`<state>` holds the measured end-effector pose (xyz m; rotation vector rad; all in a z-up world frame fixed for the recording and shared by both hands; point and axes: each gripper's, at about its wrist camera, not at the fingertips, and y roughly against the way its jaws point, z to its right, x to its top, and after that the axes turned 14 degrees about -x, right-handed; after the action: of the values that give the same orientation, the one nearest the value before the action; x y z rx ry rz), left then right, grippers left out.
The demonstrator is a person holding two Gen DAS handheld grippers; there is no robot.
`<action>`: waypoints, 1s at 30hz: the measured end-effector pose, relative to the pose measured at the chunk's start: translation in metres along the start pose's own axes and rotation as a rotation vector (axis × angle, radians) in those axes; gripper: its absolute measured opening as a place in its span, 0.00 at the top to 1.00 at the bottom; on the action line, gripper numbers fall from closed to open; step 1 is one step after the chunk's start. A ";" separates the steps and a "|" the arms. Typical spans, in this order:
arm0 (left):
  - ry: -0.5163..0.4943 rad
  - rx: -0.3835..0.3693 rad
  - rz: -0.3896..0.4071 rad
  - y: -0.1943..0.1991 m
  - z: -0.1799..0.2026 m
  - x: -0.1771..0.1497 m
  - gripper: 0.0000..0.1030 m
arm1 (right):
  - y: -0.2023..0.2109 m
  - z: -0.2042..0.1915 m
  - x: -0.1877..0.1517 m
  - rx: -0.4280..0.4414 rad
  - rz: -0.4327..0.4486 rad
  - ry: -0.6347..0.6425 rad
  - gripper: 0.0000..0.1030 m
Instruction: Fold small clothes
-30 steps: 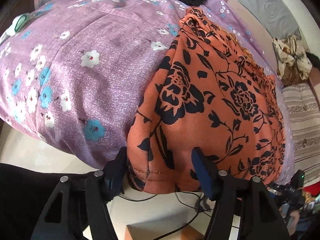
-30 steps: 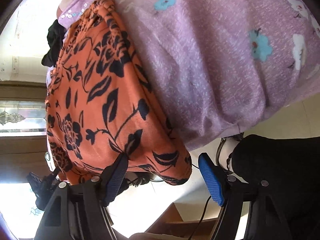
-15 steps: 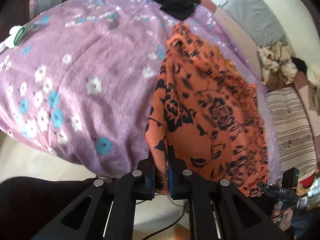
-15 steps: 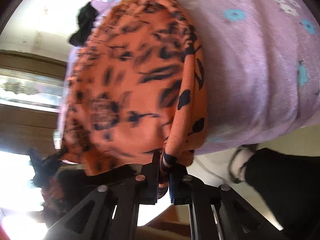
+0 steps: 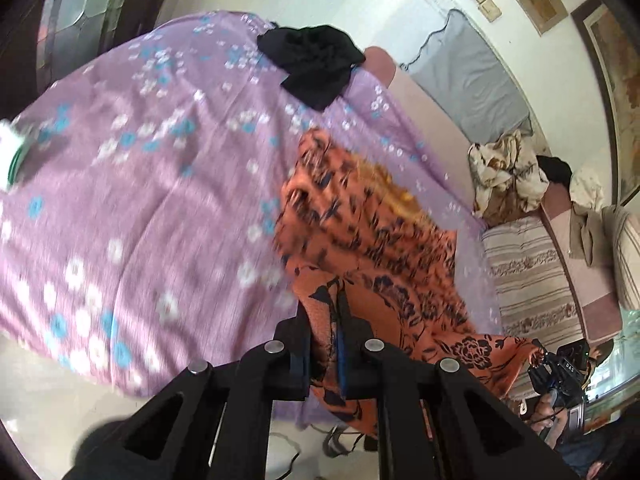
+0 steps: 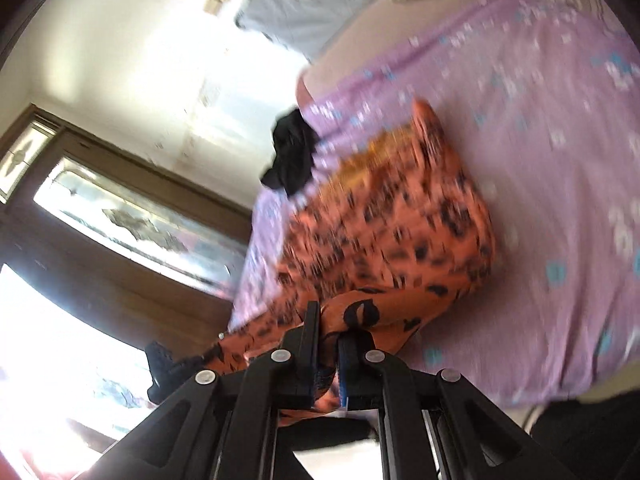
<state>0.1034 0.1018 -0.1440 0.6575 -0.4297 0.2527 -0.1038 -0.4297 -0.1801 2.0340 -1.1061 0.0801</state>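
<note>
An orange garment with a black flower print [image 5: 368,236] lies on a bed under a purple flowered sheet [image 5: 132,208]. My left gripper [image 5: 323,344] is shut on the garment's near hem and lifts that edge off the bed. In the right wrist view my right gripper [image 6: 329,344] is shut on the other near corner of the same orange garment [image 6: 392,232], which bunches up over the purple sheet [image 6: 552,184]. Both views are blurred by motion.
A black garment [image 5: 314,60] lies at the far end of the bed; it also shows in the right wrist view [image 6: 292,156]. A grey cushion [image 5: 468,80], crumpled cloths [image 5: 504,168] and a striped mattress [image 5: 532,280] lie to the right. A window and wooden frame [image 6: 120,216] stand beyond the bed.
Both grippers closed on the garment's near hem, then lifted it up and forward over the bed; the garment now folds and bunches toward the far end.
</note>
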 end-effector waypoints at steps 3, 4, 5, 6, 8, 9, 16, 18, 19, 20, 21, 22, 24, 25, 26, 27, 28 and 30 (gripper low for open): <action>-0.018 -0.009 0.012 -0.011 0.008 0.039 0.90 | -0.008 -0.008 0.044 -0.010 0.044 0.006 0.93; -0.027 -0.005 0.013 -0.019 0.011 0.056 0.90 | -0.011 -0.013 0.059 -0.018 0.060 0.012 0.93; -0.034 0.003 0.013 -0.029 0.014 0.072 0.90 | -0.015 -0.017 0.076 -0.021 0.074 0.014 0.93; -0.039 0.008 0.009 -0.037 0.015 0.085 0.90 | -0.021 -0.020 0.092 -0.025 0.087 0.012 0.93; -0.027 0.017 -0.001 -0.068 0.013 0.121 0.90 | -0.038 -0.023 0.126 -0.054 0.116 0.005 0.93; -0.021 0.017 -0.006 -0.080 0.010 0.133 0.90 | -0.052 -0.023 0.146 -0.086 0.134 -0.007 0.93; 0.048 0.184 -0.066 -0.236 -0.053 0.193 0.86 | -0.165 0.021 0.218 -0.251 0.154 -0.151 0.91; 0.115 0.221 -0.055 -0.264 -0.081 0.193 0.76 | -0.197 0.047 0.220 -0.274 0.127 -0.232 0.89; 0.143 0.204 -0.023 -0.270 -0.091 0.191 0.73 | -0.213 0.062 0.218 -0.301 0.098 -0.277 0.89; 0.158 0.161 0.035 -0.268 -0.097 0.188 0.73 | -0.224 0.073 0.217 -0.341 0.073 -0.294 0.87; 0.168 0.126 0.077 -0.264 -0.099 0.187 0.66 | -0.230 0.080 0.220 -0.360 0.063 -0.284 0.87; 0.183 0.098 0.100 -0.260 -0.100 0.187 0.61 | -0.231 0.082 0.225 -0.353 0.066 -0.270 0.87; 0.212 0.044 0.157 -0.245 -0.103 0.185 0.48 | -0.222 0.081 0.233 -0.335 0.076 -0.242 0.88; 0.237 0.015 0.221 -0.230 -0.104 0.181 0.47 | -0.214 0.079 0.235 -0.320 0.093 -0.238 0.88; 0.261 -0.005 0.267 -0.217 -0.105 0.177 0.41 | -0.206 0.075 0.236 -0.306 0.111 -0.234 0.88; 0.279 -0.019 0.296 -0.208 -0.104 0.174 0.35 | -0.197 0.070 0.236 -0.292 0.137 -0.227 0.88; 0.297 -0.027 0.322 -0.196 -0.102 0.171 0.34 | -0.190 0.066 0.235 -0.287 0.157 -0.220 0.87; 0.322 0.000 0.345 -0.178 -0.093 0.165 0.34 | -0.178 0.055 0.233 -0.288 0.200 -0.195 0.87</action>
<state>0.3408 0.0401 -0.2293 0.5282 -0.2310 0.6762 0.1527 -0.5722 -0.2331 1.6985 -1.3570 -0.1715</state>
